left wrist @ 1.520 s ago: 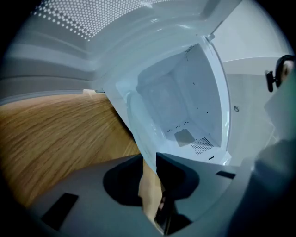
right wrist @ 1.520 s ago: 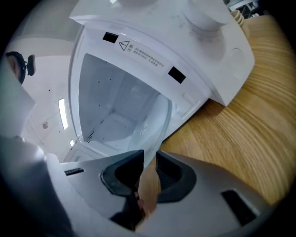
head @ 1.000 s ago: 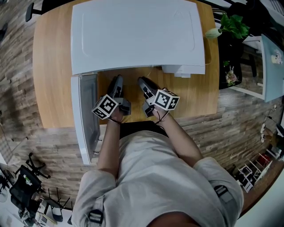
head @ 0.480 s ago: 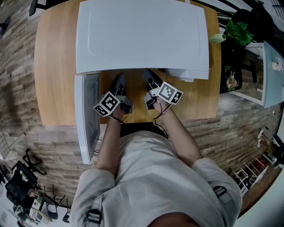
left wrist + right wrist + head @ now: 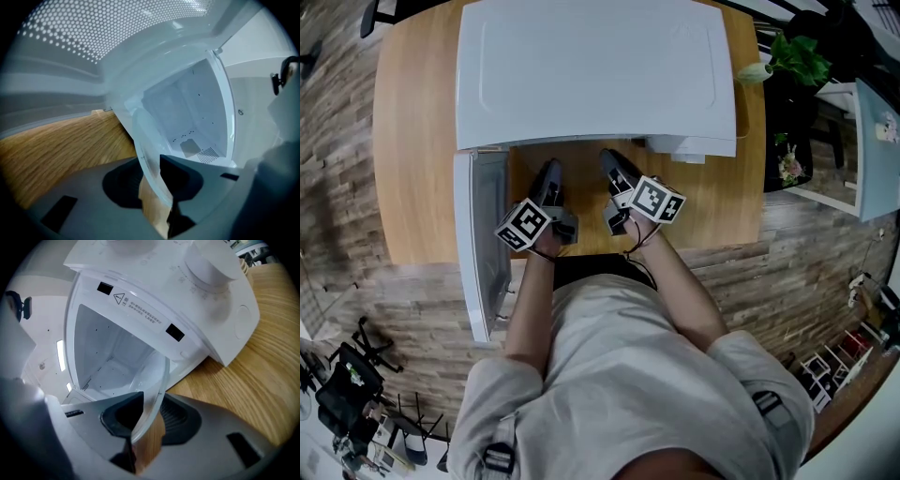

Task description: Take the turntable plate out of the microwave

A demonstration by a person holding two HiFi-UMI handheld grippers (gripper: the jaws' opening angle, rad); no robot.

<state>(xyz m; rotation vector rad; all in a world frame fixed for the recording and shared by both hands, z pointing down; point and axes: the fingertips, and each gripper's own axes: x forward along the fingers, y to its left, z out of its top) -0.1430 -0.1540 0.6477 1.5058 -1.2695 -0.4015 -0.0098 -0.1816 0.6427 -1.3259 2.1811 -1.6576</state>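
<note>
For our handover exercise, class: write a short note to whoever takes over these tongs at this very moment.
Left tongs: jaws have just been closing, now shut on the glass turntable plate at its rim.
Right tongs: shut on the same plate.
The microwave has its door open; the plate is at the cavity mouth.
Done: door open, plate gripped by both.
Left: draw it fully out and set it down.

place: home-like room (kitchen or studio, cannot tell) | signs: white microwave (image 5: 595, 70) on wooden table (image 5: 417, 141), plank floor (image 5: 337, 187), potted plant (image 5: 794, 56), black tripod-like stands (image 5: 352, 394) on floor
</note>
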